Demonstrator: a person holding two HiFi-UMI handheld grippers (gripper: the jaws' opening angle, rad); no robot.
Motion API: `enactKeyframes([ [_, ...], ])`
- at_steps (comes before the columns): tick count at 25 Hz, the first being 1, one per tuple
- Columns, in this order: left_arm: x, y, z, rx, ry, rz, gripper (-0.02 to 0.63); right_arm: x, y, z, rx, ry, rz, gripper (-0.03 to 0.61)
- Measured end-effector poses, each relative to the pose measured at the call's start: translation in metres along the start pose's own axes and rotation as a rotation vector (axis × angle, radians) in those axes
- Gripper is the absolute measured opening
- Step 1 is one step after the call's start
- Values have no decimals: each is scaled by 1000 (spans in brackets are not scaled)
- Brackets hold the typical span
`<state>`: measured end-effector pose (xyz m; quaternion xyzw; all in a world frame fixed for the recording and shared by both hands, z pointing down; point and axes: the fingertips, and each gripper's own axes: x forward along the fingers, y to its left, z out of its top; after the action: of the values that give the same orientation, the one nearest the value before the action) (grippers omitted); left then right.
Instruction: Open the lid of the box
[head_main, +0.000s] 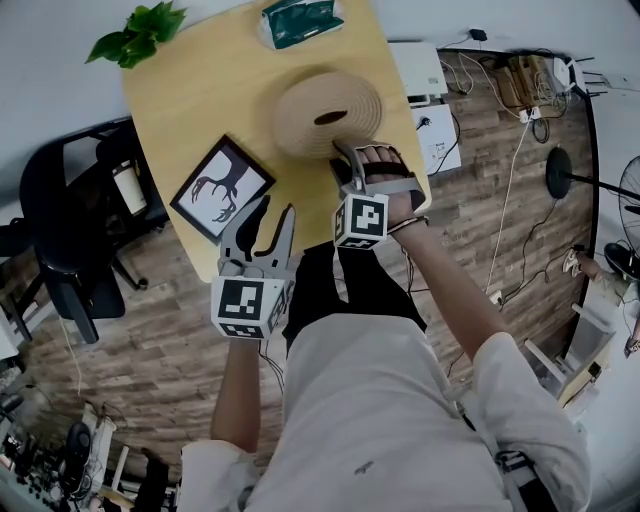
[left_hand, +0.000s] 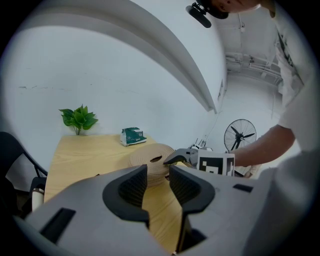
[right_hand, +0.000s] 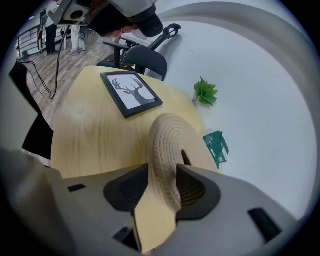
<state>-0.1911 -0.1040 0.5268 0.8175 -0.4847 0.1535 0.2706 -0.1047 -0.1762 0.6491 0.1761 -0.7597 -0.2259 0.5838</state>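
The left gripper (head_main: 275, 210), jaws narrowly apart and empty, hovers off the table's (head_main: 200, 90) near edge, the farther one from the box. The right gripper (head_main: 362, 160) is nearer. The round woven lid (head_main: 300, 110) lies straight ahead of it, near rim between its jaws, apparently pinched.

Bright, even, diffuse indoor light in all three views, without hard glare. Only soft, faint shadows on the pale yellow wooden worktop (head_main: 190, 100), darkest right under the round tan woven box (head_main: 328, 113). A broad, weak sheen on that worktop in the right gripper view. Strong fisheye bending throughout: curved walls and floorboards in the head view, black rounded corners in both gripper views. Slightly soft and washed out overall. Out of focus up close: the grey plastic right claw (right_hand: 162, 172) and the grey plastic left claw (left_hand: 157, 169).
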Motion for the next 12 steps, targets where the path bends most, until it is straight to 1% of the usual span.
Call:
enactKeyframes([
  [5,4,-1,-3,-13,-1,-11,117,4,-4,-3,-16,12,-19,145],
  [12,5,0,-5,-16,3,-10,117,4,-5,-2,-49,15,-23,141],
])
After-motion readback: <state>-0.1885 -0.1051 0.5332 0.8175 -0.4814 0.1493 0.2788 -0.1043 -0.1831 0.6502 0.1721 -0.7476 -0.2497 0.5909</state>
